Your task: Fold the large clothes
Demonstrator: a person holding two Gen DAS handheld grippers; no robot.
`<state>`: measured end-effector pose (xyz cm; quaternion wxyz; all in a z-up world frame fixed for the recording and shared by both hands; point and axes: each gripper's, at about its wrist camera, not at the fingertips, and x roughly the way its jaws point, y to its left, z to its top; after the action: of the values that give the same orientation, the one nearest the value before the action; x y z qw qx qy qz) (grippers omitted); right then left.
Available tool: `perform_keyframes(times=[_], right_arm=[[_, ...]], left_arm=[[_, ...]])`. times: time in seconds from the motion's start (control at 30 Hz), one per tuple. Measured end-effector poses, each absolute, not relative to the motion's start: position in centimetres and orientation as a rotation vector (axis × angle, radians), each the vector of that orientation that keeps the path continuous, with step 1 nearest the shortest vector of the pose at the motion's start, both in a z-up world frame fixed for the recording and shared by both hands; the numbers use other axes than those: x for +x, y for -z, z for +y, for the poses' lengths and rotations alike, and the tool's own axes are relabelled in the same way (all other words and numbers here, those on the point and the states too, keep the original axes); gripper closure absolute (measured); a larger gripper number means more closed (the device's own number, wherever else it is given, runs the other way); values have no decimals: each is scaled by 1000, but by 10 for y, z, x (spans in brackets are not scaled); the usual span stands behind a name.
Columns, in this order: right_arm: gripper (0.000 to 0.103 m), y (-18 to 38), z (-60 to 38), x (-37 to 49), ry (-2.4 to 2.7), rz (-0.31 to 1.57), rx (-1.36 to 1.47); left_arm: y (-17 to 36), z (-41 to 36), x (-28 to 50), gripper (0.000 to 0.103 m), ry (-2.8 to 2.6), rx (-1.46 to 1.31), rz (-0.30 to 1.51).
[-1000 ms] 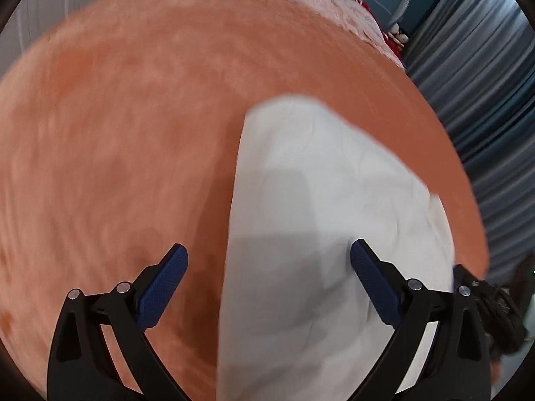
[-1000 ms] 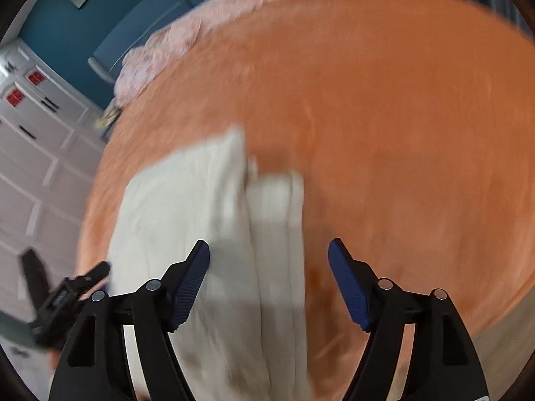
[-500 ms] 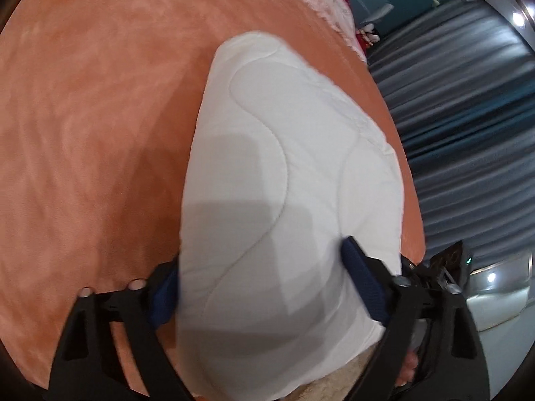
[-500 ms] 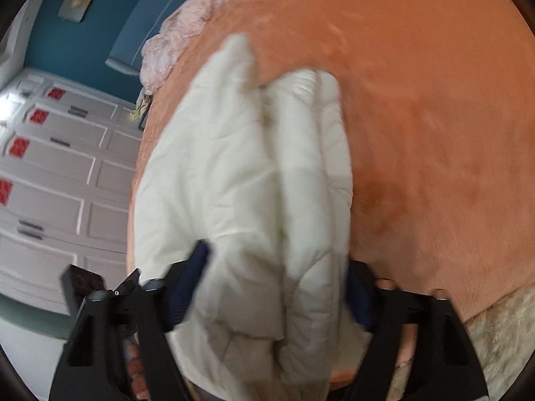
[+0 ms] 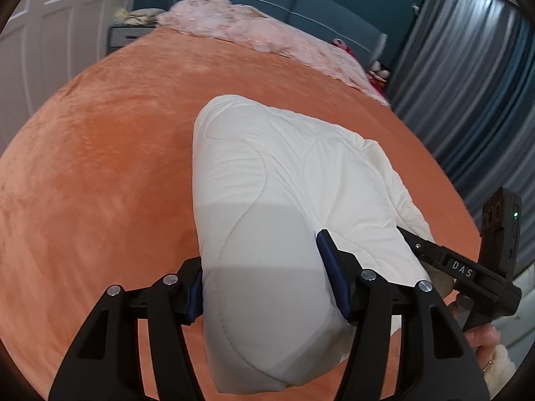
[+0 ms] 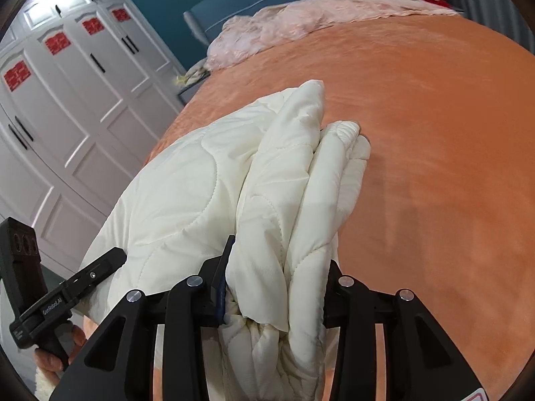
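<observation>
So both sets of fingers have just been closing in, and each now has padded white fabric between its pads. The left gripper is squeezing the near, rounded end of the folded quilted garment; you can see the blue pad on the right side denting into the puffy fold. The right gripper is clamped on the other near corner, where several stacked layers bunch up between its fingers and spill below them. From there the bundle stretches away from both grippers and lies on the orange bed cover, with its far end resting well short of the pink blanket up by the headboard. My read on handling: it's soft, lofty and probably light for its bulk, so it will squash a lot before a grip feels firm, and the smooth shell looks a bit slippery. The loose layers on the right gripper's side seem the likeliest to slide out or fan open, so I'd take hold deep, across all the layers at the folded edge, not just the top one. It won't break, but it will sag between the two grips if they spread apart, so keeping them level and moving together looks smart.
</observation>
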<state>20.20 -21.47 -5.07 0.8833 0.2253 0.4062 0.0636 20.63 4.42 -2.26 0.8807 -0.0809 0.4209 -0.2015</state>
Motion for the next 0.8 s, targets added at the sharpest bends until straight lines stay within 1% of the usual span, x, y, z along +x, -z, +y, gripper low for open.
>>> perform_keyframes(times=[0.07,0.1,0.17,0.2,0.23,0.33,0.4,0.47,0.5,0.53,0.57,0.63,0.73,0.8], right_arm=[[64,65,-203,222,-125,867,436],[62,71,-199,229,-119,874,423],[54,83,-201,235,-114,894,438],[47,86,-204,235,-110,903,453],[42,86,-207,234,-103,914,468],[42,75,-216,218,-93,957,504],[42,56,-215,195,-60,956,488],[42,32,-207,168,-11,927,415],[49,23,-203,159,-5,917,385],[62,16,-198,152,-8,912,361],[68,9,-188,146,-12,921,328],[86,9,-177,141,-10,946,281],[87,27,-166,140,31,1000,214],[87,39,-170,141,44,1031,232]], left_arm=[[40,52,222,46,392,-161,909],[47,65,220,46,389,-168,922],[61,66,220,43,375,-152,930],[64,62,217,41,370,-136,926],[65,62,214,39,359,-121,928],[56,62,202,33,311,-78,945],[46,59,190,33,254,12,936],[38,55,177,34,201,89,932],[33,51,168,34,184,119,936],[31,49,165,34,173,130,944],[30,47,162,34,165,130,956],[31,42,156,34,164,93,999],[38,34,149,35,116,107,1022],[42,30,147,34,96,122,1027]])
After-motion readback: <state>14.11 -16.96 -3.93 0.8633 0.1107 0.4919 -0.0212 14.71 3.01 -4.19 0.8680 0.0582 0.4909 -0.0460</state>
